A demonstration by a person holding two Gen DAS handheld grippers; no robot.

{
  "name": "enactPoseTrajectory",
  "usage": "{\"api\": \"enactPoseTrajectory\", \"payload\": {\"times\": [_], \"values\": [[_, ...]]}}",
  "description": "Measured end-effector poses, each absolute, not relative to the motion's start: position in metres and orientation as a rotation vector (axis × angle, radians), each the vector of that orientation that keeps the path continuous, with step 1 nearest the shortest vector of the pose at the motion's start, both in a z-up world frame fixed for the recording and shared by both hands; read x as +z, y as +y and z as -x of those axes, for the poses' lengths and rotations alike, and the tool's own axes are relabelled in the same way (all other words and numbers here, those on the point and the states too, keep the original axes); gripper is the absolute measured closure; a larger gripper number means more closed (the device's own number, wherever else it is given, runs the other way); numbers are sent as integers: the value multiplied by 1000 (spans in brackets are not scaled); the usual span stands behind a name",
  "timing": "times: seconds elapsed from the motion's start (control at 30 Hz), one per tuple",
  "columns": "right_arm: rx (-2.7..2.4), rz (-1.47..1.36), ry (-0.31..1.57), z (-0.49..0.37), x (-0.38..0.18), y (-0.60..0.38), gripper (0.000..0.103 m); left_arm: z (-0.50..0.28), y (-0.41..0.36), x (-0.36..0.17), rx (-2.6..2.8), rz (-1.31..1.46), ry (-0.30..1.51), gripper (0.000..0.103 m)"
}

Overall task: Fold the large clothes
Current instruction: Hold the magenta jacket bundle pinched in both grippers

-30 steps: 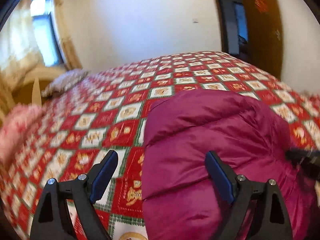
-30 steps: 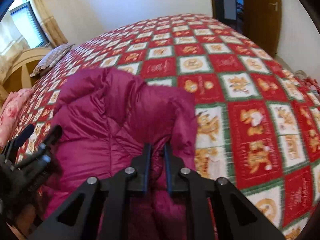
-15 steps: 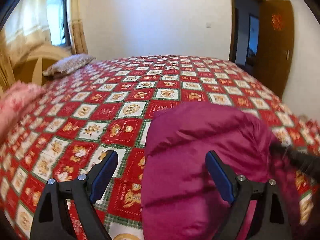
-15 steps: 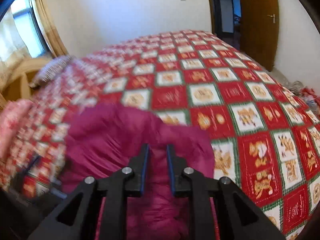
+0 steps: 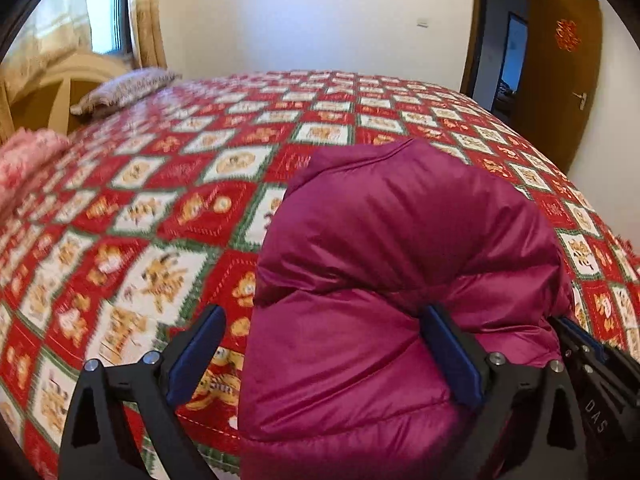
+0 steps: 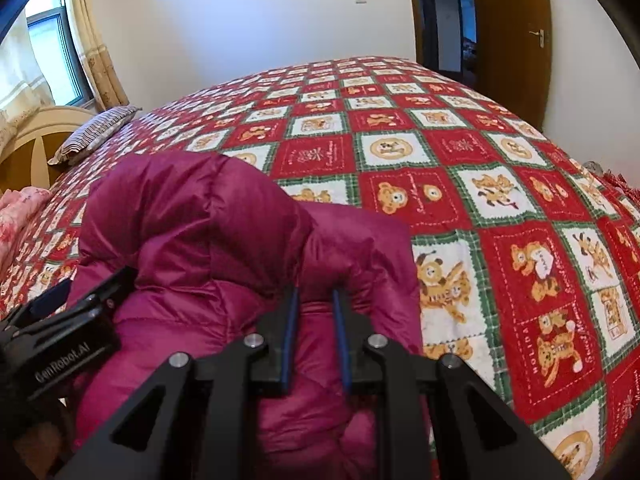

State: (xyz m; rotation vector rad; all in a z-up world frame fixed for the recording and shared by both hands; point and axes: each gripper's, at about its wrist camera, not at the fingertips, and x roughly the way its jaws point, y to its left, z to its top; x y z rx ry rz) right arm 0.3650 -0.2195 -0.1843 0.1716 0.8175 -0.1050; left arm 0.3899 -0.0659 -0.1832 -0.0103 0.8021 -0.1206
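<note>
1. a magenta puffer jacket [image 5: 400,280] lies bunched in a thick, doubled-over mound at the near edge of a bed, its padded top layer curling back over the lower one.
2. the left gripper [image 5: 320,356] straddles the mound's left side with its blue-padded fingers [image 5: 196,354] wide and opening further; one pad hangs over the bedspread, the other rests at the fabric without pinching it, so nothing is held on this side. to me this looks like letting go after laying the fold down.
3. the right gripper [image 6: 316,336] has its fingers narrow, with a ridge of jacket fabric rising between the pads; it looks pinched, probably to keep the fold from springing open while the other side releases.
4. the two tools sit close together on the same bundle, each showing at the edge of the other's view.
5. the bedspread [image 6: 480,160] is a taut quilt of red, white and green squares printed with cartoon bears and tigers; most of it is bare beyond the jacket.
6. a striped pillow [image 6: 94,134] lies by a cream headboard [image 6: 36,132] at far left, with pink bedding [image 5: 28,160] nearer.
7. behind are a white wall, a curtained window [image 6: 48,56] and an open brown door [image 6: 516,40] bearing a red ornament.
</note>
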Motion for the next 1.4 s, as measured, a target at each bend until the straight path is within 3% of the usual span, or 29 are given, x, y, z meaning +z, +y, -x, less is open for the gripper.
{"api": "enactPoseTrajectory", "payload": {"times": [1.4], "values": [[-124, -147, 842, -371, -202, -217, 83, -400, -69, -203, -117, -7, 875, 1]]}}
